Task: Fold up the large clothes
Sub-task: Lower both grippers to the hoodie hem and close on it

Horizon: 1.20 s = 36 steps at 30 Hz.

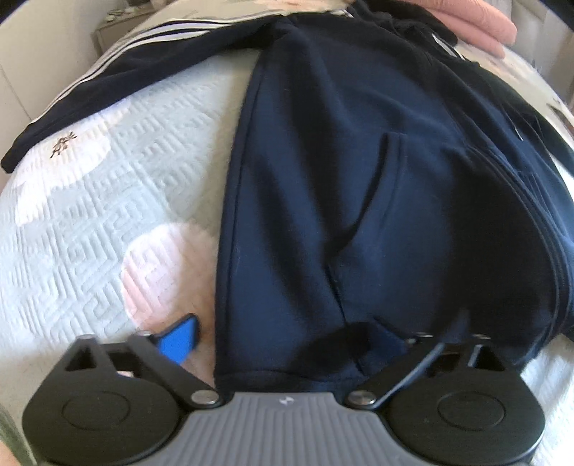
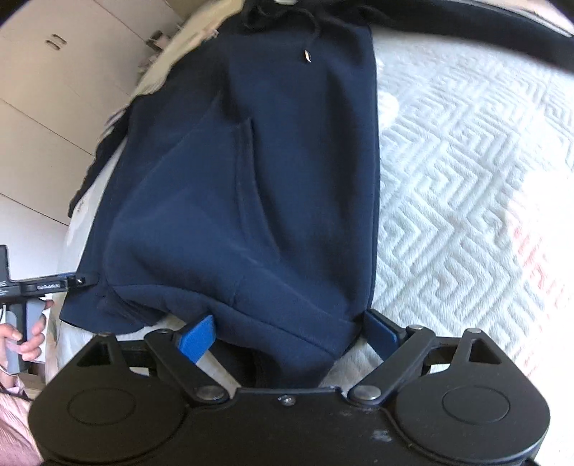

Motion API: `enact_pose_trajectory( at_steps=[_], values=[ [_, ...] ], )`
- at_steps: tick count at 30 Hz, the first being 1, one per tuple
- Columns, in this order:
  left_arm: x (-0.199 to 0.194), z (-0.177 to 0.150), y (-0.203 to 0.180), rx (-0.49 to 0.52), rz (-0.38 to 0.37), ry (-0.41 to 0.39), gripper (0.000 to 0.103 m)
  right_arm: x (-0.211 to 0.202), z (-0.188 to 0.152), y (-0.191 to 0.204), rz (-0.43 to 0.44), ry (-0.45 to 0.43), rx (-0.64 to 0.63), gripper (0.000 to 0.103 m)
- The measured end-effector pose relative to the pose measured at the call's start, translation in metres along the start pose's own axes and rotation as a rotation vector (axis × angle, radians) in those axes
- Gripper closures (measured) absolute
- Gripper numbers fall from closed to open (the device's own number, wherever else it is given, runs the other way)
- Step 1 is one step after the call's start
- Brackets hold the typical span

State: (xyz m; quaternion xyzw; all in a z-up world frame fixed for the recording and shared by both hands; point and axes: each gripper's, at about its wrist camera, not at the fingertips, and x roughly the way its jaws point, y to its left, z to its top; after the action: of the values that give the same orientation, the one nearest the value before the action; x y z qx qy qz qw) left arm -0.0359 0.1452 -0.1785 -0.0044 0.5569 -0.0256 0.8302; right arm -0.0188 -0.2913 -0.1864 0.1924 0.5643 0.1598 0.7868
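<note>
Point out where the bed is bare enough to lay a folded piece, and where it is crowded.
Bare quilt lies between the striped sleeve and the hoodie. More quilt lies right of the hoodie in the right wrist view. Crowded: the far end, with pink cloth.

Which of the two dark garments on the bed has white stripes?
The track jacket lying left of the hoodie: white stripes run along its sleeve, while the hoodie is plain navy.

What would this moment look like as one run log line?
task: fold large clothes | item: navy hoodie flat on quilted bedspread | left tool: open, at hem | right tool: open, hem between fingers | fold: not yet begun
</note>
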Motion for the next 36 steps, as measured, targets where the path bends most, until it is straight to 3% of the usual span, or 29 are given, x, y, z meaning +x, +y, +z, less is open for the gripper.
enact_pose_trajectory(
  at_steps=[5,9,13,18,19,20,21,22,23,25,28,30,32,34,36],
  values=[
    [0.004,-0.007,0.003,-0.002,-0.023,-0.029,0.0,-0.006,-0.018,-0.003,0.016,-0.086,-0.013,0.0],
    [0.002,-0.021,0.004,-0.001,-0.03,-0.098,0.0,0.0,-0.032,0.017,-0.078,-0.106,-0.141,0.0],
    [-0.004,-0.037,0.009,0.025,-0.061,-0.143,0.0,0.001,-0.054,0.022,-0.126,-0.271,-0.03,0.0],
    [-0.018,-0.042,0.022,-0.021,-0.135,-0.094,0.0,-0.007,-0.058,0.024,-0.09,-0.248,-0.044,0.0],
    [-0.019,-0.041,0.021,-0.013,-0.139,-0.087,0.004,-0.007,-0.057,0.02,-0.068,-0.254,-0.005,0.0],
    [-0.024,-0.042,0.017,0.013,-0.139,-0.106,0.029,-0.007,-0.052,0.013,-0.034,-0.251,0.042,0.0],
    [-0.03,-0.042,0.014,0.034,-0.135,-0.133,0.07,-0.007,-0.048,0.009,-0.005,-0.238,0.071,0.022],
    [-0.035,-0.041,0.01,0.052,-0.101,-0.154,0.087,-0.009,-0.044,0.008,-0.002,-0.231,0.08,0.044],
    [-0.037,-0.04,0.006,0.066,-0.082,-0.162,0.089,-0.012,-0.041,0.009,-0.028,-0.226,0.068,0.076],
    [-0.045,-0.037,-0.001,0.088,-0.071,-0.172,0.09,-0.016,-0.041,0.014,-0.012,-0.224,0.067,0.079],
    [-0.077,-0.03,-0.004,0.133,-0.111,-0.229,0.09,-0.033,-0.039,0.02,-0.011,-0.198,0.031,0.082],
    [-0.101,-0.022,0.002,0.098,-0.133,-0.258,0.09,-0.056,-0.027,0.022,0.029,-0.194,0.027,0.082],
    [-0.118,-0.02,0.009,0.079,-0.103,-0.286,0.09,-0.075,-0.018,0.025,0.076,-0.179,0.042,0.082],
    [-0.118,-0.023,0.014,0.09,-0.05,-0.252,0.09,-0.089,-0.013,0.032,0.088,-0.115,0.017,0.082],
    [-0.098,-0.035,0.018,0.102,-0.016,-0.165,0.09,-0.085,-0.014,0.038,0.029,0.005,-0.062,0.083]
  ],
)
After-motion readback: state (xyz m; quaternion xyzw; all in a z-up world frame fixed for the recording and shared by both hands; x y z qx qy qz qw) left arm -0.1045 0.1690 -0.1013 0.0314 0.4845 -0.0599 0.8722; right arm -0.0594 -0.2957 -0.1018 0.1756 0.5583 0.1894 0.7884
